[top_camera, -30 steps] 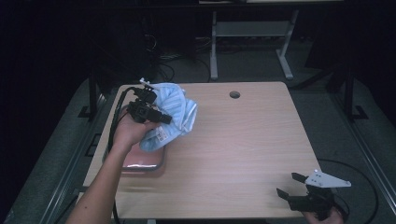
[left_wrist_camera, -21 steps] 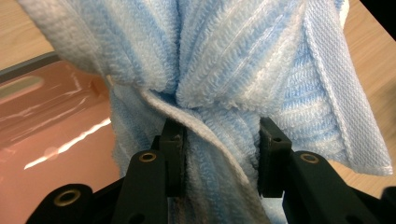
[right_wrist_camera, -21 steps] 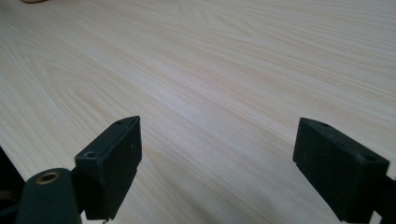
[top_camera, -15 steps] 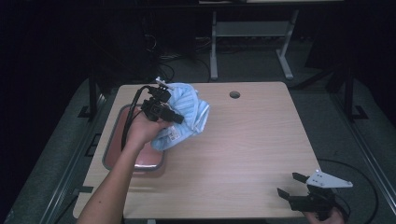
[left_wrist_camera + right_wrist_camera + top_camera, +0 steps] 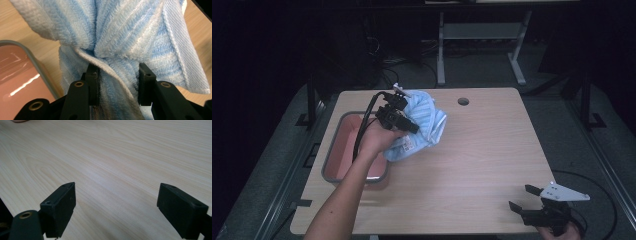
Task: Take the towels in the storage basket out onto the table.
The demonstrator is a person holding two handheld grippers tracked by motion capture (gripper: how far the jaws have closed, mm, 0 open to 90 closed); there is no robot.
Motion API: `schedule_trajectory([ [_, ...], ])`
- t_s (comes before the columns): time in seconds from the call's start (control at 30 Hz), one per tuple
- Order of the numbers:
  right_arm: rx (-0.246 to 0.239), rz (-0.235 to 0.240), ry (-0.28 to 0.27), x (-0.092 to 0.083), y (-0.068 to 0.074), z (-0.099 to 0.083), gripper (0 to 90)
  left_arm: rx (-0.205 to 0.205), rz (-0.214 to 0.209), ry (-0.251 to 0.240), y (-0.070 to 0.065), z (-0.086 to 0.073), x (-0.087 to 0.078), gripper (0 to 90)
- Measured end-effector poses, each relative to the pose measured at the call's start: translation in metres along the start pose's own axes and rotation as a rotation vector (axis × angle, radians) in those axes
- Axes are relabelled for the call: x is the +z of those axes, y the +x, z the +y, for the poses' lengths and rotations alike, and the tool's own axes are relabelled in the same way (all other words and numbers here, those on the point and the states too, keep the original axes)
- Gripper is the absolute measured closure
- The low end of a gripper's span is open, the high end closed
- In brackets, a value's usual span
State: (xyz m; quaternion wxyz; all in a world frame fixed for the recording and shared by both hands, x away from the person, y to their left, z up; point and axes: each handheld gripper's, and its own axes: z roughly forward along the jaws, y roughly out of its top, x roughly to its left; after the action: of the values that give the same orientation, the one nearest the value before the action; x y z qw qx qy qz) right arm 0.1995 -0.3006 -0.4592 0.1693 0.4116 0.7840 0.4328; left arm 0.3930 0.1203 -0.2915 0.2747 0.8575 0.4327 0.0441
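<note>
A light blue striped towel (image 5: 422, 120) hangs bunched from my left gripper (image 5: 404, 125), lifted over the table just right of a pink tub (image 5: 344, 150). In the left gripper view the two black jaws are shut on a thick fold of the towel (image 5: 120, 47), with cloth pinched between the pads (image 5: 93, 77). My right gripper (image 5: 524, 197) rests low at the table's near right corner, open. The right gripper view shows its fingers (image 5: 62, 202) standing wide apart over bare wood with nothing between them.
The pink tub with a grey rim (image 5: 32, 62) sits at the table's left side. A round cable hole (image 5: 463, 101) lies near the far edge. A white stand (image 5: 482, 35) is on the dark floor beyond the table.
My left hand has carried the towel rightward and farther from the person, off the tub toward the table's middle. The right gripper has stayed put.
</note>
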Motion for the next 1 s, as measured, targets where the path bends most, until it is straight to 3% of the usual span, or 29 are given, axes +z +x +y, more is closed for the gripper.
schedule_trajectory([
  [1.0, -0.001, 0.009, -0.007, 0.0, -0.001, 0.001, 14.9, 0.024, -0.033, 0.055, -0.023, 0.018, 0.05, 61.8],
])
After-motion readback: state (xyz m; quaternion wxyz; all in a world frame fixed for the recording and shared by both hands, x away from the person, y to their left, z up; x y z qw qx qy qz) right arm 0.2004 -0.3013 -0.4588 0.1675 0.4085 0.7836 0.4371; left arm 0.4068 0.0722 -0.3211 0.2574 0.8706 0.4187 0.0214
